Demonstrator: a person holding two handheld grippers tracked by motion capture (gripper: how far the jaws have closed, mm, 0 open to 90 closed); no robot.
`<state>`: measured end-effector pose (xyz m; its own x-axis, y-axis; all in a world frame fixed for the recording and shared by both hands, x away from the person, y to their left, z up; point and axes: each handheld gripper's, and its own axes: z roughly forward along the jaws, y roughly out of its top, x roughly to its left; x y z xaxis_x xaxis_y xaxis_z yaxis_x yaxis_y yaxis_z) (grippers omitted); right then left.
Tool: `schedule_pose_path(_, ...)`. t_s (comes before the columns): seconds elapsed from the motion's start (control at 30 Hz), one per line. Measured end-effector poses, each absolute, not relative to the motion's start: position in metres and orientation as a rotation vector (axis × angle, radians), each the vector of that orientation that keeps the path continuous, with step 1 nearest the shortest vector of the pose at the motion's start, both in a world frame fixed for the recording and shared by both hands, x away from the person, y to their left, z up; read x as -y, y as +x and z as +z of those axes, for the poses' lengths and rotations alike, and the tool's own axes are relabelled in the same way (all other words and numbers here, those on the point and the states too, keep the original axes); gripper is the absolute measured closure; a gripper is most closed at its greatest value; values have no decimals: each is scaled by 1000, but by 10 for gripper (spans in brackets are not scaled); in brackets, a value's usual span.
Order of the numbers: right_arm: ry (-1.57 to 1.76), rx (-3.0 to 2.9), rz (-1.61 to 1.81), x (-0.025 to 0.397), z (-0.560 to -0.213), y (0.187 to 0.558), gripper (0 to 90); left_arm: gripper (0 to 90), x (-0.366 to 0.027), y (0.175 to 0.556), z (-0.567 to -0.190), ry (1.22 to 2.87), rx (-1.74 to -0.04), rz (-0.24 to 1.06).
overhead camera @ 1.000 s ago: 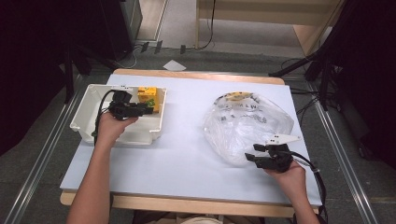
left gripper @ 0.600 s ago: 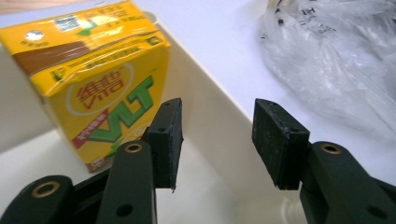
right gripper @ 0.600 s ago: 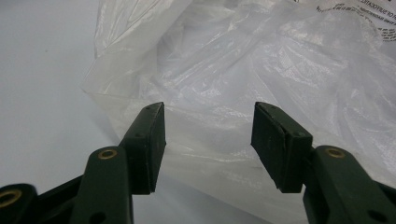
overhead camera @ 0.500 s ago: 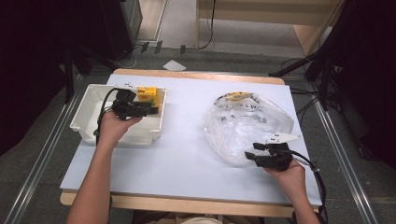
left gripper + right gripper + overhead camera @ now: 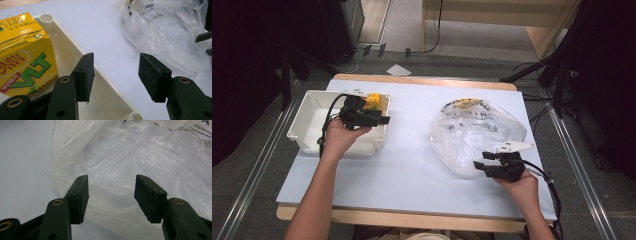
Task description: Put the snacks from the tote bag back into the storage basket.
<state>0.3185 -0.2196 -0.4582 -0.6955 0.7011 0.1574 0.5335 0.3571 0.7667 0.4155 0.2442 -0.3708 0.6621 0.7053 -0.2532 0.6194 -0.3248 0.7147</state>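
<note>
Over white bin (image 5: 307, 131), left gripper (image 5: 116, 72) fingers apart

Even overhead light falls on the pale table (image 5: 412, 165), while the surroundings are dark. The clear plastic bag (image 5: 477, 132) carries soft glare on its creases. Both gripper views are sharp on the jaws, soft at the far edges. Shadows are faint.

Left tongs (image 5: 379, 119) over tray (image 5: 307, 131), beside carton (image 5: 376, 100).
</note>
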Motion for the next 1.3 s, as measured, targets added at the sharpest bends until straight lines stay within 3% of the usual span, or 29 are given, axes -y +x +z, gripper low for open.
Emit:
schedule_pose_path(0.37, 1120, -2421, 1249, 220, -458, 318, 458, 474, -218, 410, -371, 2117, -968, 156)
schedule_pose_path(1.3, 1120, -2422, 1252, 220, -458, 318, 458, 451, -141, 382, -384, 2167, -762, 61)
